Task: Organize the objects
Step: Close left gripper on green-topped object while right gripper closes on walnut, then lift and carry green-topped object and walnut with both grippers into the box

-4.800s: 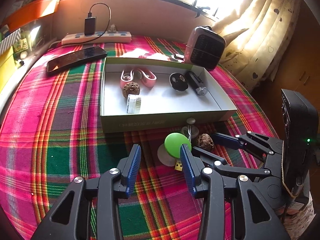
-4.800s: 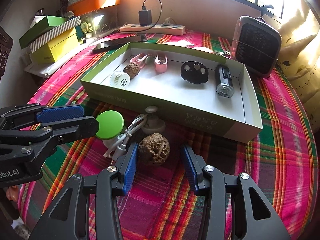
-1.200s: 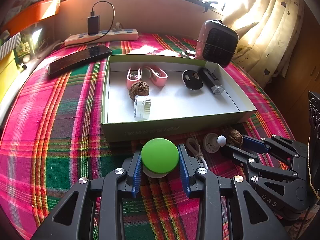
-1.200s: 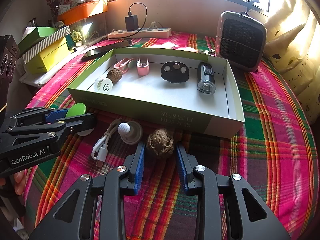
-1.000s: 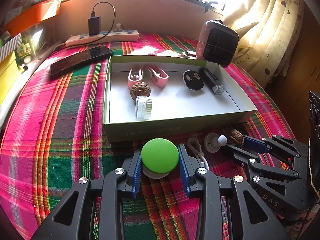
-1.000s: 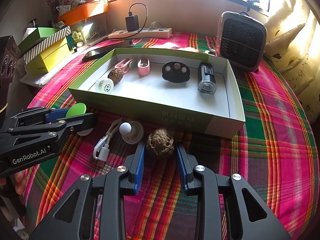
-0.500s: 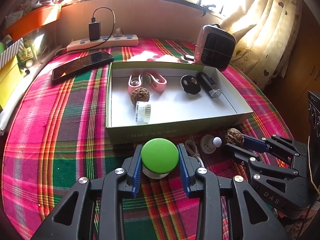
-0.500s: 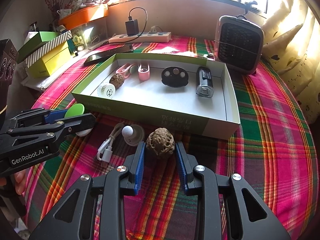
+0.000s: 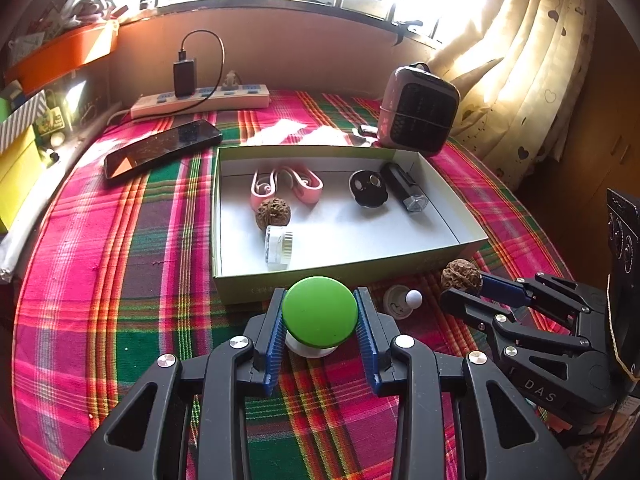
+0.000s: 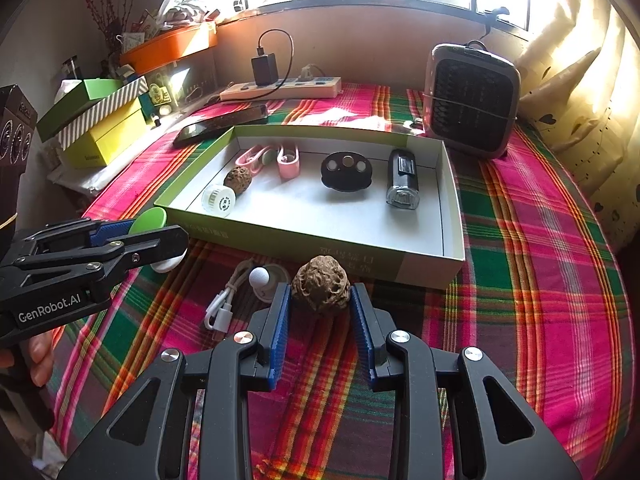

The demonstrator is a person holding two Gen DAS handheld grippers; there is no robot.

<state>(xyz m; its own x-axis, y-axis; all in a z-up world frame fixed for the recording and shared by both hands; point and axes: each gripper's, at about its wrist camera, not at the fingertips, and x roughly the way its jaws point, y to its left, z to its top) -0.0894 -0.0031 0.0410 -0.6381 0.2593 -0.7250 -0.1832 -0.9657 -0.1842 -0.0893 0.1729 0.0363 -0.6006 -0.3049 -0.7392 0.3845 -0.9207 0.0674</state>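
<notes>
sunlit windows and a pale heart-print curtain [image 9: 532, 80] back a bench draped in a pink, green and red plaid cloth [image 9: 120, 240].

near its middle sits a shallow open green box [image 9: 340, 276] with a white floor, its long axis running left to right in the left wrist view. inside lie pink earphones [image 9: 286, 184], a walnut in the box [image 9: 273, 213], a small white jar [image 9: 278, 246] on its side with its cap facing the front wall, a black disc [image 9: 369, 189] with three round spots, and a black flashlight [image 9: 405, 192] whose long axis runs toward the front right, lens end nearer the cameras.

the left tongs [image 9: 320, 334] are closed on a round green-topped lid [image 9: 319, 311] with a white underside, flat green face upward, just in front of the box wall.

the right tongs [image 10: 320, 312] are clamped on a brown, deeply wrinkled walnut [image 10: 320, 282], its narrower end tilted up, close to the box's front wall.

between the two tongs, on the cloth, rest a white knob holder [image 10: 266, 280] and a coiled white cable [image 10: 224, 308].

beyond the box stand a small heater [image 9: 418, 118], a phone [image 9: 162, 152] and a power strip [image 9: 200, 100].
</notes>
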